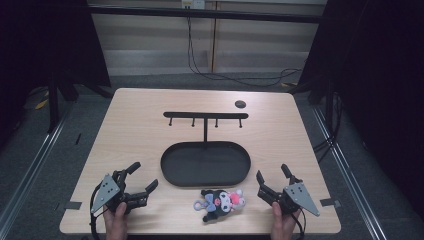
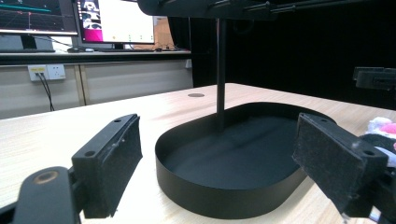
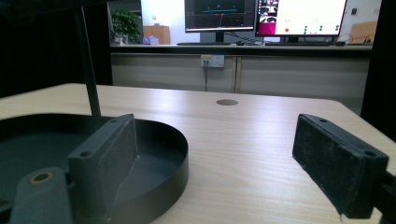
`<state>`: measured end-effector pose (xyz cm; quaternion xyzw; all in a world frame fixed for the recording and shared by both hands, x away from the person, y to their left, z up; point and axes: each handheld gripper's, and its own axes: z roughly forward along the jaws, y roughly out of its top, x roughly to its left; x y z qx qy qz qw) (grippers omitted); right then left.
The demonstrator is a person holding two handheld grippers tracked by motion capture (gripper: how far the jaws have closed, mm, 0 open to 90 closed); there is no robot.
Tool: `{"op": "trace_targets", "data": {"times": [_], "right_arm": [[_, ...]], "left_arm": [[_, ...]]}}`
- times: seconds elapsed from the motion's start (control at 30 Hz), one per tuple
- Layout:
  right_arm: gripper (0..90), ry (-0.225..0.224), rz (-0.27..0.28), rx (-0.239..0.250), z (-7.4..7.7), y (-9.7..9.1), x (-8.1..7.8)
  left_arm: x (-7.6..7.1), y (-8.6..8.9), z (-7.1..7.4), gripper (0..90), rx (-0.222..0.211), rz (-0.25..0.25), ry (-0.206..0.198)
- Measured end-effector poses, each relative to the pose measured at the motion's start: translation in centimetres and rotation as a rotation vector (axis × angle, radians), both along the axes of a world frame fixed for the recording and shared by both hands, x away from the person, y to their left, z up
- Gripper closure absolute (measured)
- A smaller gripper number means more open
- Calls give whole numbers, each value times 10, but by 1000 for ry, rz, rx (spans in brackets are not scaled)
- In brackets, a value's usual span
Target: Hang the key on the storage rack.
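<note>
We rest the left gripper (image 1: 140,179) and right gripper (image 1: 272,181) on the table (image 1: 135,130), jaws wide and empty, flanking the plush keychain (image 1: 221,202) that lies just before the tray (image 1: 205,163), ready to grasp.

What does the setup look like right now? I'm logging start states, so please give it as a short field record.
surface: wooden table
stand: black oval tray with an upright post and a hook bar, hooks bare
tray contents: nothing
toy: plush keychain lying on the table just in front of the tray
left hand-held gripper: open, holding nothing
right hand-held gripper: open, holding nothing
</note>
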<state>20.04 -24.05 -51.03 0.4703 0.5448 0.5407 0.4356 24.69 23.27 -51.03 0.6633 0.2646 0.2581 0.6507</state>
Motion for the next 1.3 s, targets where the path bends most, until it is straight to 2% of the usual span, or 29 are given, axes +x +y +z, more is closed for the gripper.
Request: {"op": "trace_targets", "data": {"times": [0.1,0.17,0.2,0.27,0.33,0.47,0.57,0.73,0.87,0.93,0.97,1.03,1.07,1.13,1.2,1.23,1.3], "right_arm": [[132,16,3,-29,1,3,1],[132,43,9,-49,2,5,3],[132,67,11,-42,2,5,4],[132,123,60,-27,4,4,6],[132,143,102,-24,4,4,7],[135,151,162,-47,5,7,7],[147,150,172,-74,5,10,7],[268,199,209,-84,6,14,12],[299,215,216,-94,10,19,11],[327,194,257,-96,14,21,9],[327,198,283,-91,17,22,8],[327,220,312,-87,21,26,8],[328,241,339,-101,25,31,9],[327,247,351,-106,27,33,9],[412,269,400,-109,31,38,11],[418,275,431,-117,33,41,12],[396,287,457,-120,38,46,13]], "left_arm": [[0,0,0,152,0,0,0],[0,0,0,152,0,0,0],[0,0,0,152,-1,0,1],[0,0,0,152,-2,1,0],[0,-1,0,152,-10,2,4],[0,-1,0,152,-10,5,4],[0,-1,0,152,-10,5,4],[0,-1,0,152,-7,4,2],[0,-1,0,152,-8,4,2],[0,-1,0,152,-7,4,1],[0,-1,0,152,-7,4,1],[0,-1,0,152,-7,4,2],[0,-1,0,152,-7,5,1],[0,-1,0,152,-7,5,2],[0,-1,0,152,-8,5,2],[0,-1,0,152,-7,5,1],[0,-1,0,152,-7,4,1]]}}
